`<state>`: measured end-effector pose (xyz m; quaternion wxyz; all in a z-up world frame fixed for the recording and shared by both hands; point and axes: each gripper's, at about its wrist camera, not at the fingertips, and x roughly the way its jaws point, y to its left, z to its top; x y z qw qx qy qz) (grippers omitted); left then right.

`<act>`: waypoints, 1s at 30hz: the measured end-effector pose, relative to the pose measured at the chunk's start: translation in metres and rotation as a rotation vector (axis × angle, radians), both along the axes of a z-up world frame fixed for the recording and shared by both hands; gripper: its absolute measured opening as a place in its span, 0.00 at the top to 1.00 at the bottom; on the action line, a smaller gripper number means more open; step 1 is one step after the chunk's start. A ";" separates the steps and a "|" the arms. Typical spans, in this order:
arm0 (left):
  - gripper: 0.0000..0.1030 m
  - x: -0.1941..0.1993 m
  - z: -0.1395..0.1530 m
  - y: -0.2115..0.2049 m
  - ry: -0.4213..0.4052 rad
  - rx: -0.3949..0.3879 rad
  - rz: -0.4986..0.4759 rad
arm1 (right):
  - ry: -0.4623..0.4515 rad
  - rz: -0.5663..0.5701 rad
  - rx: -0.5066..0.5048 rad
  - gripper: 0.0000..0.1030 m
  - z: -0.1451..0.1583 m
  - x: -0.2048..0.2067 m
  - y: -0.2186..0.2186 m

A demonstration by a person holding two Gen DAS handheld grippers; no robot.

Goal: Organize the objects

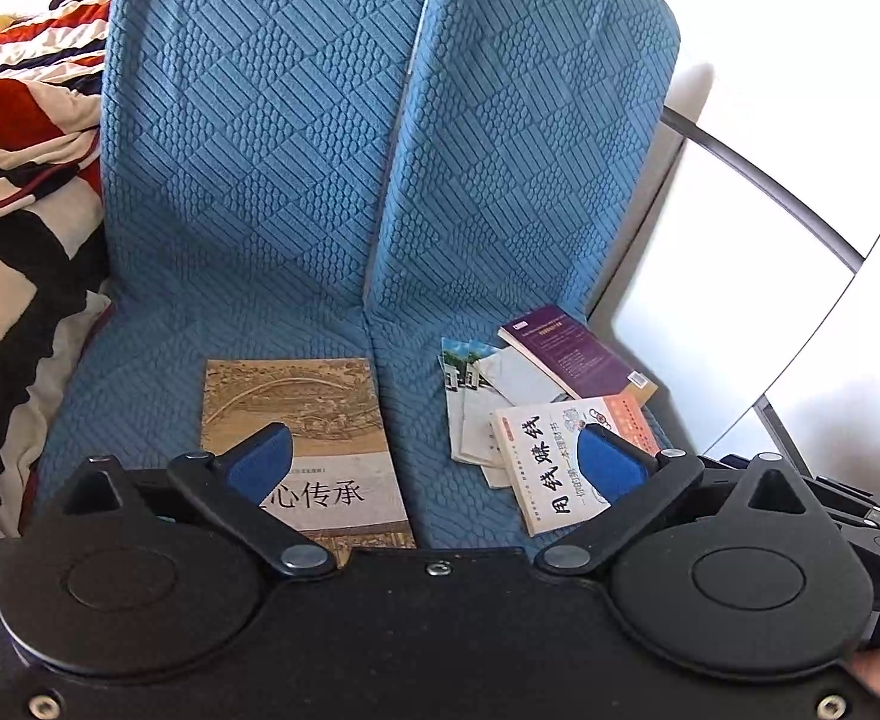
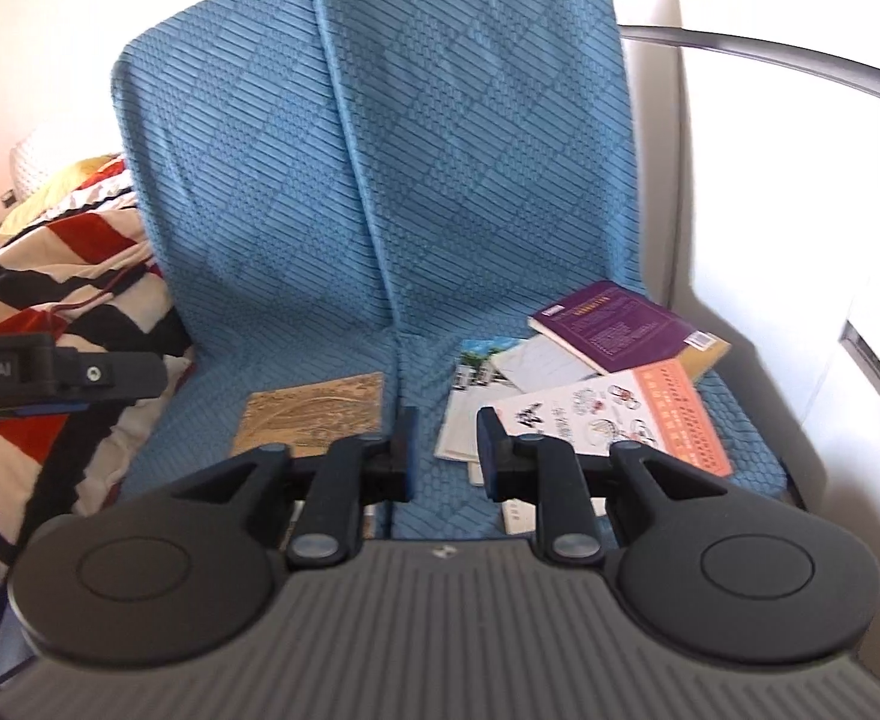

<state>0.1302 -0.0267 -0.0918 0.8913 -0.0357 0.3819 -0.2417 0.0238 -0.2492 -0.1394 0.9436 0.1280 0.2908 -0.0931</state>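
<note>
Books and leaflets lie on the blue quilted seat, in two groups either side of the seat's centre seam

Far left: a striped red, white and black blanket bunched against the seat's edge

Left cushion: one tan book with an old painted bridge scene on its cover, flat, on its own, spine toward the blanket. In the left wrist view the left gripper hangs over the seat's front edge, jaws spread wide, nothing between them. Its left blue pad overlaps the tan book in the picture; whether it touches the cover I cannot tell

Right of the seam: a loose heap. A few pale leaflets at the bottom, fanned; a white book with large black characters and an orange strip lying across their near side; a purple book at the back, tilted, resting partly on the leaflets and against the seat back

Right wrist view: right gripper held above the seam, jaws partly apart, a moderate gap, empty. The right pad sits in front of the leaflets, seemingly clear of them; the view is soft with blur

Far right: a white panel with a dark curved trim beside the seat
</note>
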 end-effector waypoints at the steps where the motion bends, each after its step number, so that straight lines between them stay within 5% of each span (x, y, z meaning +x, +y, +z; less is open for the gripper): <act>1: 0.01 0.000 -0.001 -0.002 0.001 0.001 -0.005 | 0.001 -0.011 0.001 0.53 -0.001 -0.001 -0.003; 4: 0.01 0.000 -0.002 -0.008 0.003 0.003 -0.016 | 0.003 -0.053 0.006 0.27 -0.005 -0.002 -0.011; 6: 0.01 0.001 -0.003 -0.010 0.005 0.002 -0.017 | 0.005 -0.076 0.015 0.20 -0.007 -0.002 -0.017; 30: 0.01 0.007 -0.014 -0.049 0.027 0.007 -0.040 | 0.045 -0.146 0.069 0.20 -0.026 -0.006 -0.057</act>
